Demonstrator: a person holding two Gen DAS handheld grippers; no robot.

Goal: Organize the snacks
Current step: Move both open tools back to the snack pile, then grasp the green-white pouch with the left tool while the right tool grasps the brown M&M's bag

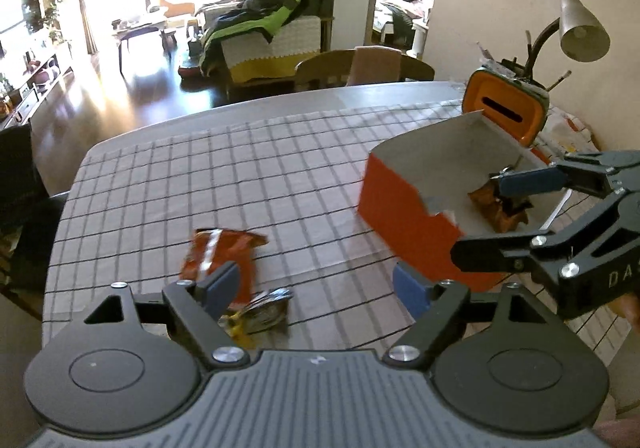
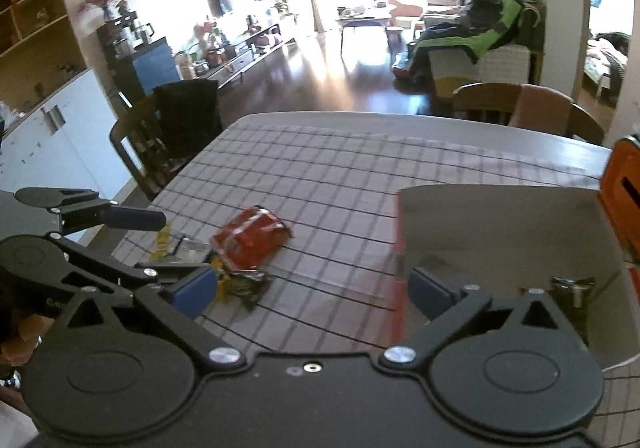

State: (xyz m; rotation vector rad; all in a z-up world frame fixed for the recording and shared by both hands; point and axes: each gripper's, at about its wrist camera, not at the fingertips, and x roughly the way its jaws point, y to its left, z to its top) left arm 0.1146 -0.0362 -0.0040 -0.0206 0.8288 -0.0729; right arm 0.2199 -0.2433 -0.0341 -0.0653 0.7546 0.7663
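Observation:
A red snack packet (image 1: 218, 258) (image 2: 250, 238) lies on the checked tablecloth, with a crumpled silver and yellow packet (image 1: 262, 314) (image 2: 240, 282) just in front of it. My left gripper (image 1: 316, 286) is open and empty, its left finger over the red packet's near end. It also shows in the right wrist view (image 2: 176, 252). An orange cardboard box (image 1: 404, 207) (image 2: 500, 232) stands open at the right with a brown snack (image 1: 502, 207) inside. My right gripper (image 2: 312, 288) is open and empty at the box's near wall; in the left wrist view (image 1: 480, 219) it reaches over the box.
An orange holder (image 1: 506, 107) with pens and a desk lamp (image 1: 580, 27) stand behind the box at the table's far right. Wooden chairs (image 2: 528, 103) (image 2: 160, 135) stand at the far side and left side of the table (image 1: 240, 115).

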